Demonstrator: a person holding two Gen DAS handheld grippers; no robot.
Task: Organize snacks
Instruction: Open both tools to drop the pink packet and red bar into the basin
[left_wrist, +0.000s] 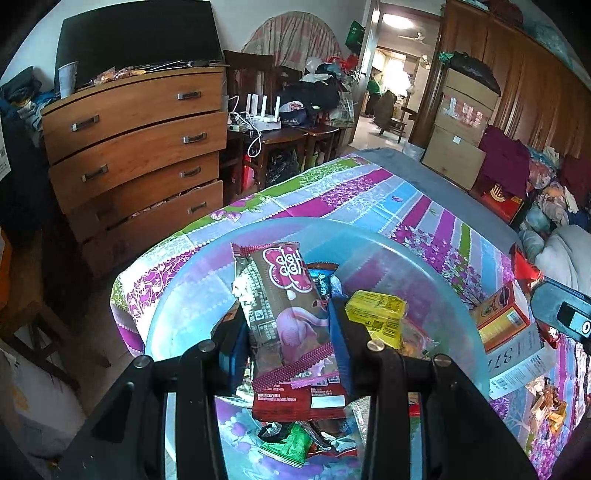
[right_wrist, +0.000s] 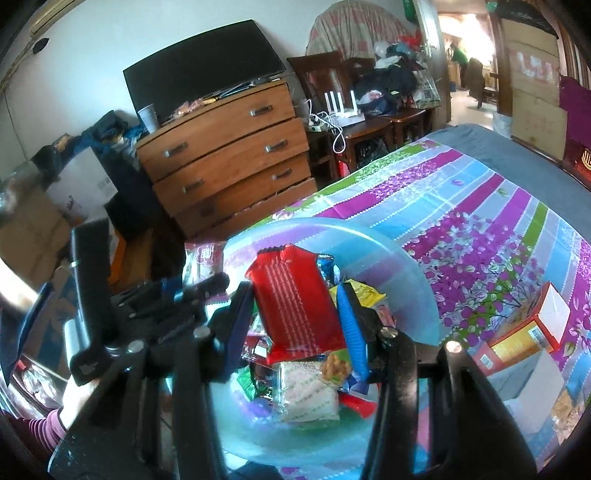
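Hovering over the blue bowl (left_wrist: 424, 266), the left gripper (left_wrist: 291, 332) clasped a brown snack packet (left_wrist: 288, 295). The right gripper (right_wrist: 295, 317) clasped a red snack packet (right_wrist: 295, 302) above that bowl.

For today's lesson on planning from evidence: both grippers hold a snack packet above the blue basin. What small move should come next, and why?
Probably open the left gripper to drop its brown packet into the blue basin. It hangs over the basin's snack pile, and the right gripper holds a red packet close beside it.
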